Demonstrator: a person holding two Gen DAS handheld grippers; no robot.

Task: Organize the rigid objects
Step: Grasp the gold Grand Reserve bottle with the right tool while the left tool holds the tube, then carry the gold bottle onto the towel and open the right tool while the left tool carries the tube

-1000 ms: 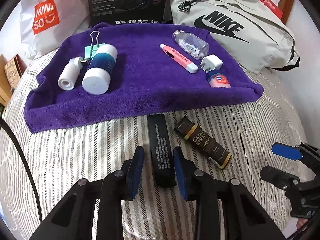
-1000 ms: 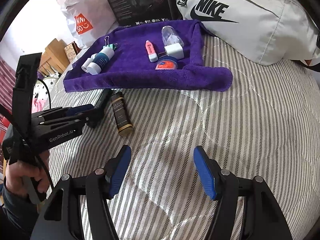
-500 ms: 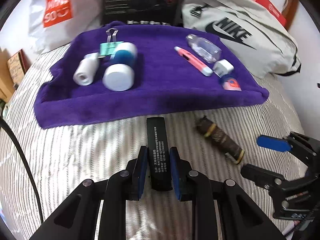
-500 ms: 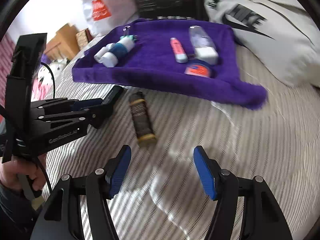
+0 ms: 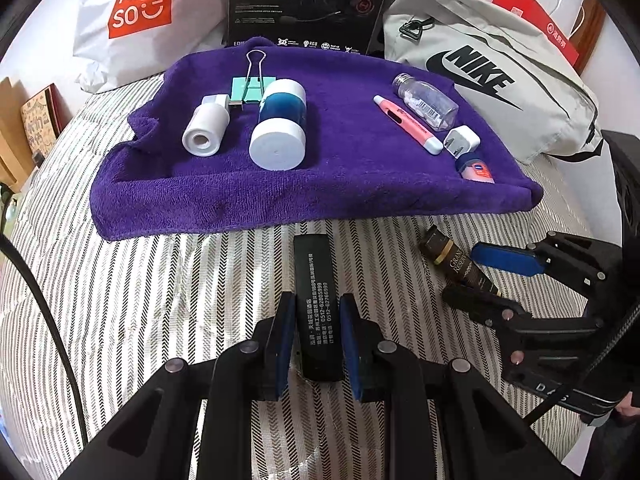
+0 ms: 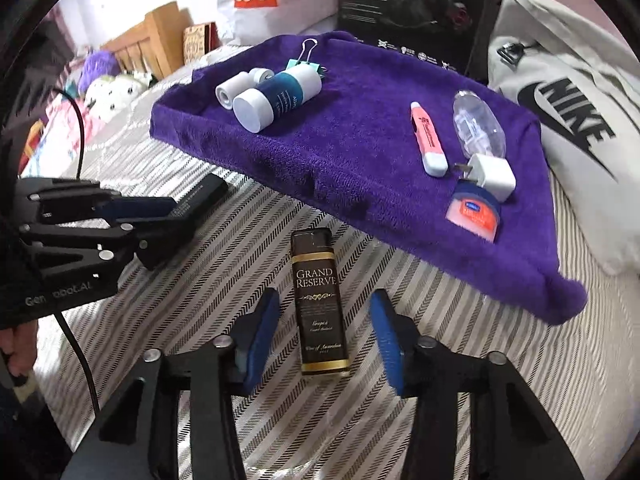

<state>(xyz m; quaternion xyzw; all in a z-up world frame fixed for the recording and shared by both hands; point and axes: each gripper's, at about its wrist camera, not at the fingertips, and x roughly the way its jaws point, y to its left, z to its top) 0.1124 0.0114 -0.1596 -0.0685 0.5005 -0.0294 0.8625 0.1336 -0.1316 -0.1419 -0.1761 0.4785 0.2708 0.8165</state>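
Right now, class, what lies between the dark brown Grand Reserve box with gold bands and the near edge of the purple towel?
Only bare striped bedcover: in the right wrist view, the Grand Reserve box stops short of the purple towel.

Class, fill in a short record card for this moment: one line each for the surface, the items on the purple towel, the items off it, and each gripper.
surface: striped bedcover
cloth: purple towel
on towel: white-capped blue bottle, white cylinder, mint binder clip, pink marker pen, clear plastic bottle, white plug adapter, small pink tin
off towel: flat black box, brown Grand Reserve box
left gripper: shut on flat black box
right gripper: jaws closing around brown Grand Reserve box, pads not yet touching
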